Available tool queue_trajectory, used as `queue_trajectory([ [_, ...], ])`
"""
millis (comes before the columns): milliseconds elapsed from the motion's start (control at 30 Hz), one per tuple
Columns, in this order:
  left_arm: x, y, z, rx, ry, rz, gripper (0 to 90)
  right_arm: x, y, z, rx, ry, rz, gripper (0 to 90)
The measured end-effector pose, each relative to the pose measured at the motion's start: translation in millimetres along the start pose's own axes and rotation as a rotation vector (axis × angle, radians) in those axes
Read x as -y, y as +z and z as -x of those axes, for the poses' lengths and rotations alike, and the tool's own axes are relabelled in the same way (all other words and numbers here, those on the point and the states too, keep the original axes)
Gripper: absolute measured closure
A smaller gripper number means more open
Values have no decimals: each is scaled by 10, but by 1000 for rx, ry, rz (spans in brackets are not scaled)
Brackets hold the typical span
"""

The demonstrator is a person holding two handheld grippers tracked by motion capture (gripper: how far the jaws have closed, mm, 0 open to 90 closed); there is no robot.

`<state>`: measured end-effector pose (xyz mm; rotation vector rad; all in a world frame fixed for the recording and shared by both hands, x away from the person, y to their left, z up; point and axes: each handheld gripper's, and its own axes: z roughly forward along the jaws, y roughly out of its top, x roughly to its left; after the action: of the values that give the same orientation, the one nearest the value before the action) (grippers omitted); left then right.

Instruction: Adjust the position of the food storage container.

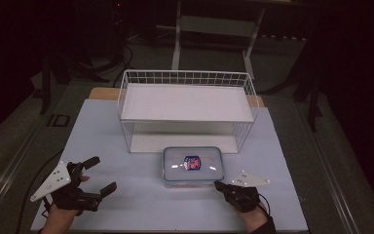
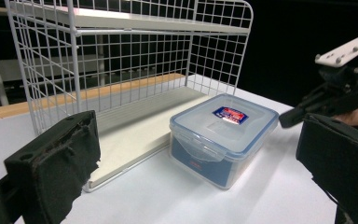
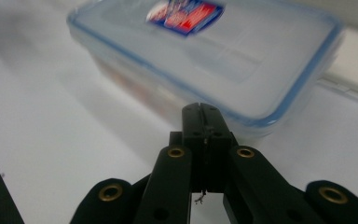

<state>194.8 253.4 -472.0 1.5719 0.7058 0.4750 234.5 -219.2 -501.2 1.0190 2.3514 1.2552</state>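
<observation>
The left gripper (image 1: 99,174) sits with its jaws spread wide, well apart from the lidded plastic container (image 1: 193,165), which lies just ahead of the tip of the right gripper (image 1: 217,185), whose jaws are pressed together, with the white wire shelf rack (image 1: 187,105) standing beyond.

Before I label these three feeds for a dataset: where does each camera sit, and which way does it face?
High view: above the person's side, looking forward and down at the table; both hands show.
Left gripper view: on the left gripper, facing the wire rack and container; open jaws.
Right gripper view: on the right gripper, close to the container; jaws shut.
All three share the container.
</observation>
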Motion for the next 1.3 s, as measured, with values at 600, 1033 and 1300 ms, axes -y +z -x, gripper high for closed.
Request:
queue_trajectory([
  [600, 13, 28, 7, 7, -6, -8, 0, -96, 195, 599, 154, 41, -5, 900],
  [1033, 18, 42, 7, 11, -6, -14, 0, -170, 310, 498, 127, 38, 3, 900],
  [1300, 23, 54, 2, 13, -11, -18, 0, -165, 317, 453, 113, 43, 3, 900],
])
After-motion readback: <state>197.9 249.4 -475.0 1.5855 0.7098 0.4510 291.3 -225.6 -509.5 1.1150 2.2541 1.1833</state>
